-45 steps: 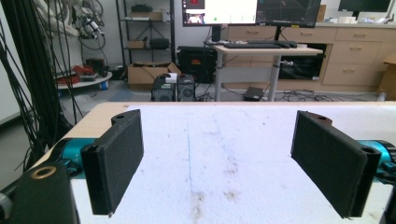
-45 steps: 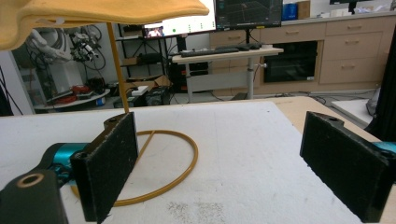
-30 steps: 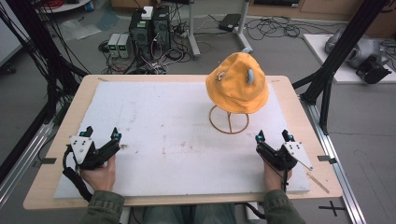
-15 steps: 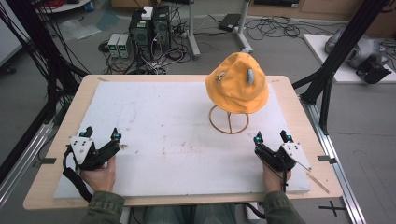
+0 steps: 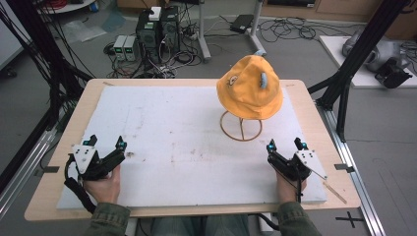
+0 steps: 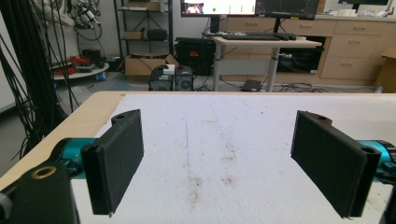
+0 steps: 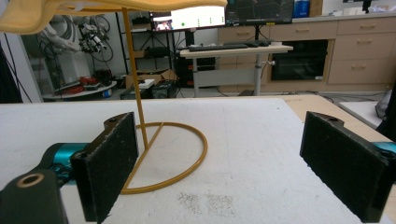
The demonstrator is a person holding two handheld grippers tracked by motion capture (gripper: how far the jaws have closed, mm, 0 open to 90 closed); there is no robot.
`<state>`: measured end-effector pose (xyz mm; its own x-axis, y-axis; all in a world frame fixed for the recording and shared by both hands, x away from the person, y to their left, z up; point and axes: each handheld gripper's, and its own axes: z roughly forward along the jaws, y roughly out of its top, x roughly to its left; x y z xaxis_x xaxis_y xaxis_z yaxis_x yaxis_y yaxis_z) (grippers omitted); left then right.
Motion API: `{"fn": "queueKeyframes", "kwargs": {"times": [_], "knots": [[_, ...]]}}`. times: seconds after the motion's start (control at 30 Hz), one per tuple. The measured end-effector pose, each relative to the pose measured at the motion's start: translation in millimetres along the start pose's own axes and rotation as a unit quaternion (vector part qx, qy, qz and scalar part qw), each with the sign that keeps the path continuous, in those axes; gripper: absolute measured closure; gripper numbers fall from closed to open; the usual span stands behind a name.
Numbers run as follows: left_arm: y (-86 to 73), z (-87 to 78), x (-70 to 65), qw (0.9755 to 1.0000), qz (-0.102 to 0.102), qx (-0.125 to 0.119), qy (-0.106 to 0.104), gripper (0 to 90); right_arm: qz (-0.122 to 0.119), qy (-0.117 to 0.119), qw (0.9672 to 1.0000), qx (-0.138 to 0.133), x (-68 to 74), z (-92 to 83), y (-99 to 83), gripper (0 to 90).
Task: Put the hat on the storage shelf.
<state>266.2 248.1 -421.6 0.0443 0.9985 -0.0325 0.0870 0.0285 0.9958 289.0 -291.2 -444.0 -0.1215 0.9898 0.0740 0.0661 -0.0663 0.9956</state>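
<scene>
A yellow bucket hat [image 5: 250, 88] with a small grey ear rests on top of a thin gold wire stand [image 5: 241, 128] at the right middle of the white board. In the right gripper view the stand's ring base [image 7: 177, 158] lies just ahead of the jaws and the hat's brim [image 7: 93, 7] hangs at the top edge. My right gripper [image 5: 286, 146] sits near the front right of the board, open and empty, a short way in front of the stand. My left gripper [image 5: 105, 143] rests at the front left, open, with bare board between its jaws [image 6: 210, 154].
The white foam board [image 5: 172, 132] covers a wooden table [image 5: 44, 162]. A thin wooden stick [image 5: 335, 191] lies at the front right corner. Black frame posts stand at both sides, and cables and computers sit on the floor beyond the far edge.
The right gripper has edged slightly forward toward the stand. The left gripper and the hat have stayed put.
</scene>
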Motion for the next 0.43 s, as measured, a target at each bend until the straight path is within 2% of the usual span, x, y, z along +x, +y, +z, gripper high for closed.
{"fn": "queueKeyframes", "kwargs": {"times": [0.27, 0.43], "knots": [[-4.4, 0.9, 2.5, 0.9999, 0.011, 0.01, -0.007, 17.4, -0.005, 0.001, 1.0, -0.001, -2.7, -3.9, 0.2, 11.2], [-3.6, 1.2, 2.7, 0.9996, 0.014, 0.015, -0.019, 17.4, -0.008, 0.003, 1.0, 0.0, -5.5, -6.2, -0.5, 11.2]]}}
